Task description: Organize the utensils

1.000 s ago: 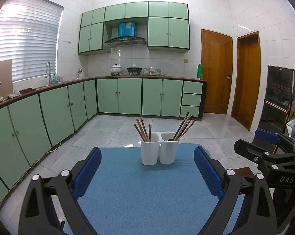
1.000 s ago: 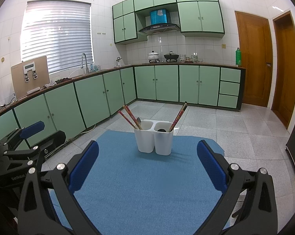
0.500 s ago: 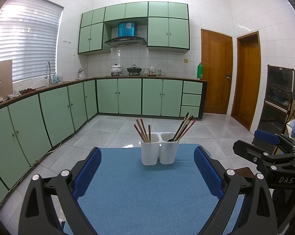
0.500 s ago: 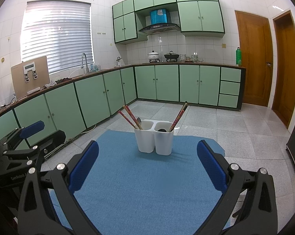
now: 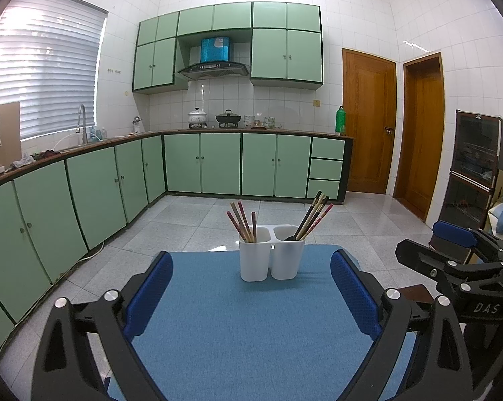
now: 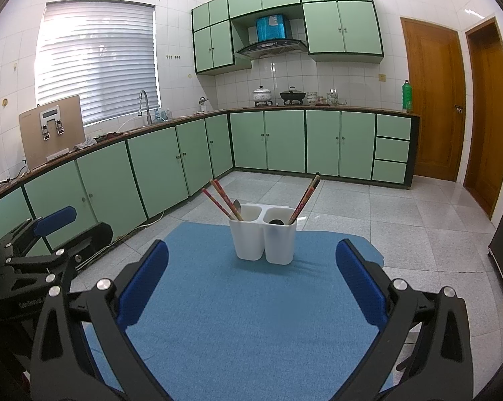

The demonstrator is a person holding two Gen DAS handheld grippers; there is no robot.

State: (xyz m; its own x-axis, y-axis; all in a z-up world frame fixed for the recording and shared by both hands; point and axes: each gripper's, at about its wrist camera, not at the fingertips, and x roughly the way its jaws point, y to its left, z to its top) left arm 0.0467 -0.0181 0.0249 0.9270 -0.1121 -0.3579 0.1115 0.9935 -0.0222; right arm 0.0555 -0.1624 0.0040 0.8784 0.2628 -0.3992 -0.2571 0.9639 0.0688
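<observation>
I held my left gripper (image 5: 248,287) and my right gripper (image 6: 251,277) low over the blue mat (image 5: 251,334), each with its 2 blue-padded fingers spread wide and nothing between them. In the left wrist view, my right gripper sat at 3 o'clock, its black frame marked "DAS" (image 5: 486,308). In the right wrist view, my left gripper lay at 9 o'clock, and white lettering on its frame (image 6: 29,304) looked like "GenRobot", though the end was cut off.

The white 2-compartment utensil holder (image 5: 271,256) stood upright on the mat at 12 o'clock from both grippers, well apart from the fingertips. In the left wrist view, its left compartment held red and tan chopsticks (image 5: 242,222) leaning toward 11 o'clock. Its right compartment held dark and red chopsticks (image 5: 313,215) leaning toward 1 o'clock, beside a black spoon bowl (image 5: 290,238). A metal spoon (image 6: 237,205) showed in the left compartment from the right wrist view.

Behind stood green cabinets (image 5: 218,163) and 2 wooden doors (image 5: 368,123). The blue panel on the range hood (image 5: 216,50) carried print too small for me to read.
</observation>
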